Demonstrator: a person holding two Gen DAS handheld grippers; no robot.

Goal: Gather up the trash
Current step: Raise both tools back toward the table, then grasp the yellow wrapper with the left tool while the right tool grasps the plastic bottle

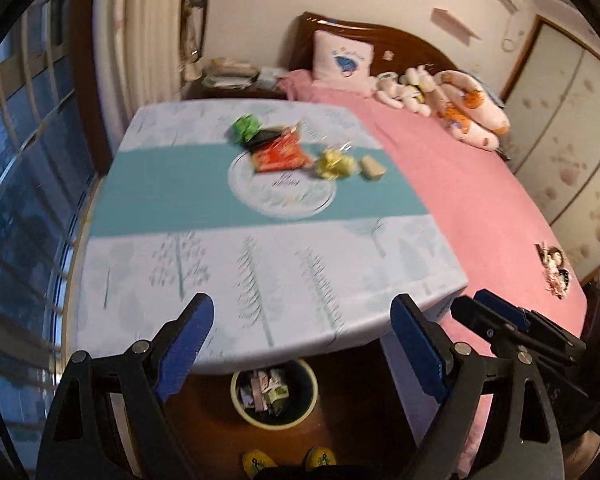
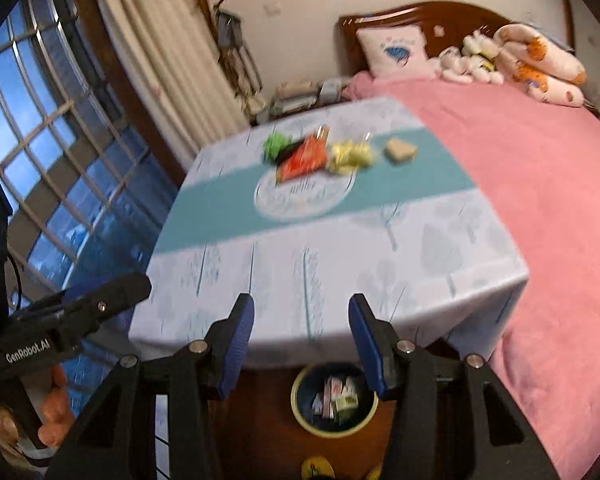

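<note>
Where crinkly wrappers (image 1: 278, 154) lie, smooth round bin (image 1: 274, 398) below.

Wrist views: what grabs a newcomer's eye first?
The bright litter cluster mid-table: a green wrapper, red snack bag and yellow wrapper on the teal band of the tablecloth. Next, the pink bed beside the table, then the trash bin on the floor below the table's near edge, already holding scraps.

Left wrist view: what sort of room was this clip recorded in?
A bedroom, most likely in a home. A bed with a pink cover and wooden headboard takes up one side, with a pillow and soft toys at its head, and a cloth-covered table stands beside it by the window.
</note>
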